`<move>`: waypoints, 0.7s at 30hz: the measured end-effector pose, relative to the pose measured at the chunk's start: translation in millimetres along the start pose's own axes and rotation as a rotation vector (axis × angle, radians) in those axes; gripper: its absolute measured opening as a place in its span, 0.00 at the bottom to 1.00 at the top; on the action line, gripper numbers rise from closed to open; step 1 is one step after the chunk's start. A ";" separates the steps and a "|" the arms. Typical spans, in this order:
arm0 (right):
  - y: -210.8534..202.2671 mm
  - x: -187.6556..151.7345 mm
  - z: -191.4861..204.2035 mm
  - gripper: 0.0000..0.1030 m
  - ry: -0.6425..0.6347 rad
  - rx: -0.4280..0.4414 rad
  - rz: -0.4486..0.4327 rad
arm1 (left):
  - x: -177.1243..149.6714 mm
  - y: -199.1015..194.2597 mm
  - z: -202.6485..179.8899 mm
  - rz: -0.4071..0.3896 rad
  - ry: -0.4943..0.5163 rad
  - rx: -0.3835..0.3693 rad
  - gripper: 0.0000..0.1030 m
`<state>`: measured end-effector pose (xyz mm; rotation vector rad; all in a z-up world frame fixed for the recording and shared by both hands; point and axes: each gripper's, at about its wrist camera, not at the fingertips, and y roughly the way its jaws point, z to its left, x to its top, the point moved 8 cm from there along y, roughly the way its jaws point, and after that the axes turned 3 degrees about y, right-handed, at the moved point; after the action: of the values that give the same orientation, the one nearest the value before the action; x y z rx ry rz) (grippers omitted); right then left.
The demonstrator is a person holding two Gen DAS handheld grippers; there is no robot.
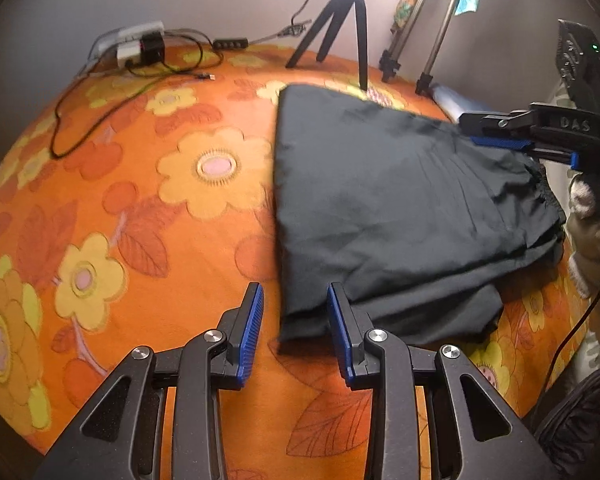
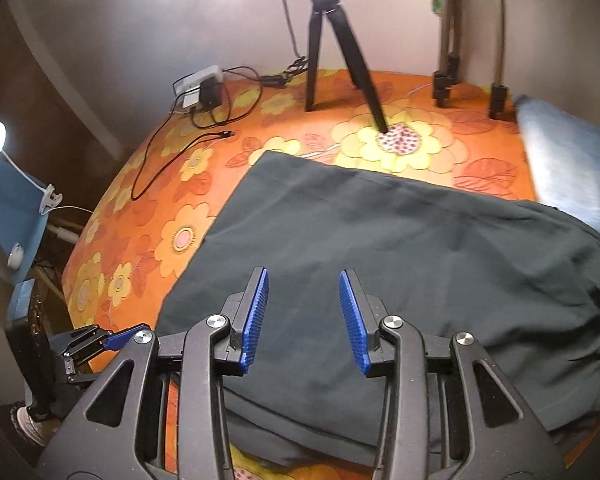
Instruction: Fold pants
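Folded dark pants (image 1: pixel 400 208) lie flat on the orange flowered bedspread (image 1: pixel 140 200), filling the centre and right of both views. Left hand-held gripper (image 1: pixel 296 332), lower centre of the left wrist view: jaws apart, the pants' near corner between them, unpinched. Right hand-held gripper (image 2: pixel 304 320), lower centre of the right wrist view: jaws apart above the cloth, gripping nothing. Black tripod (image 2: pixel 332 40) stands behind

A strong glare burns at the top of both views, on the wall (image 2: pixel 140 40). The corners go dark and bent. The edges look a little blurred.
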<state>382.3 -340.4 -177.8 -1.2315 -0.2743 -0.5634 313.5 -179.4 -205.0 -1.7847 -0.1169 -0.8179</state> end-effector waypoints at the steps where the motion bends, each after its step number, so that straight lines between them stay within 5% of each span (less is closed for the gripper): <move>1: 1.8 0.2 3.7 0.38 -0.002 0.008 0.001 | 3.5 -2.0 -0.9 -0.014 0.011 0.012 0.30; 14: 38.9 17.4 39.2 0.42 0.014 0.072 0.041 | 25.9 -4.2 3.7 -0.055 0.049 0.033 0.30; 21: 66.8 26.7 64.4 0.42 -0.003 0.071 0.095 | 21.6 4.2 25.7 -0.018 -0.088 -0.058 0.30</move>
<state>447.4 -272.0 -198.0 -1.1704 -0.2352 -0.4655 343.9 -165.2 -199.6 -1.8767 -0.1685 -0.7626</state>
